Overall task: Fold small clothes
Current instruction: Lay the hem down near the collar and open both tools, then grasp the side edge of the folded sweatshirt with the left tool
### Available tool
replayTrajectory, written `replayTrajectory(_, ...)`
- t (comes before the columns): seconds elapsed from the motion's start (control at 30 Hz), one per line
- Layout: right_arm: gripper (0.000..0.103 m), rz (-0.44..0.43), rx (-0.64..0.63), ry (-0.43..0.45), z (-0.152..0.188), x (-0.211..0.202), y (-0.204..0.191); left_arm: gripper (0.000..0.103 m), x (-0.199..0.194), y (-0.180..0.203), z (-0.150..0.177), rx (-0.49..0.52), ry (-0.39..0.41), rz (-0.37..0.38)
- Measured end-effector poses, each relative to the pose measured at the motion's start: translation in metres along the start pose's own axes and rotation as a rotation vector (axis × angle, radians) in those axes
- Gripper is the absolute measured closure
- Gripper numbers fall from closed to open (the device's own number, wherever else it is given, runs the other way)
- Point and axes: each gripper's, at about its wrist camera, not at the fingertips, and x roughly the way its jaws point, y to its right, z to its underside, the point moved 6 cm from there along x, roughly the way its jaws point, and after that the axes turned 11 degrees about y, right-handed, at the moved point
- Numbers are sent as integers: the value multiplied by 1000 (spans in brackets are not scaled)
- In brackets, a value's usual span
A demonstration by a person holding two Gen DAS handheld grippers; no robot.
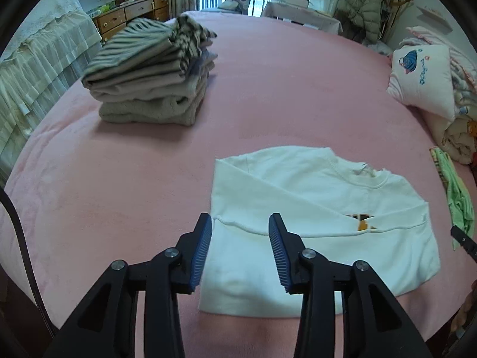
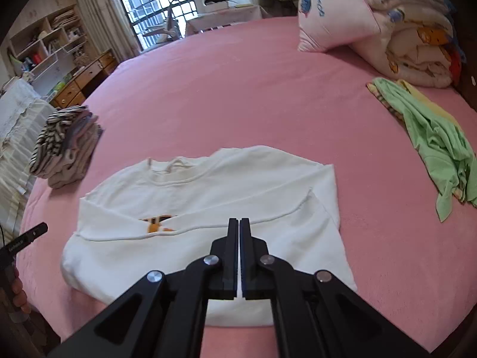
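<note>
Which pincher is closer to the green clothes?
Right. The right gripper hovers over the white shirt with the green clothes just to its right; the left gripper is farther left.

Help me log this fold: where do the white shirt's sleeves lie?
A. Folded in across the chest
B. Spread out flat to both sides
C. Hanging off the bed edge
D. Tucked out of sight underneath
A: both sleeves of the white shirt cross its front, nearly covering the orange print.

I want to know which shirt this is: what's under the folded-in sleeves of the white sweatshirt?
Between the crossed sleeves of the white sweatshirt, a sliver of an orange-and-black chest print shows. The rest of the print is covered, so the design can't be read.
</note>
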Motion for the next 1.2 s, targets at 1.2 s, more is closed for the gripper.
replayTrajectory(1.2,100,-137,-126,98,70,-48,-102,38,-25,-42,123,-320,-99,169)
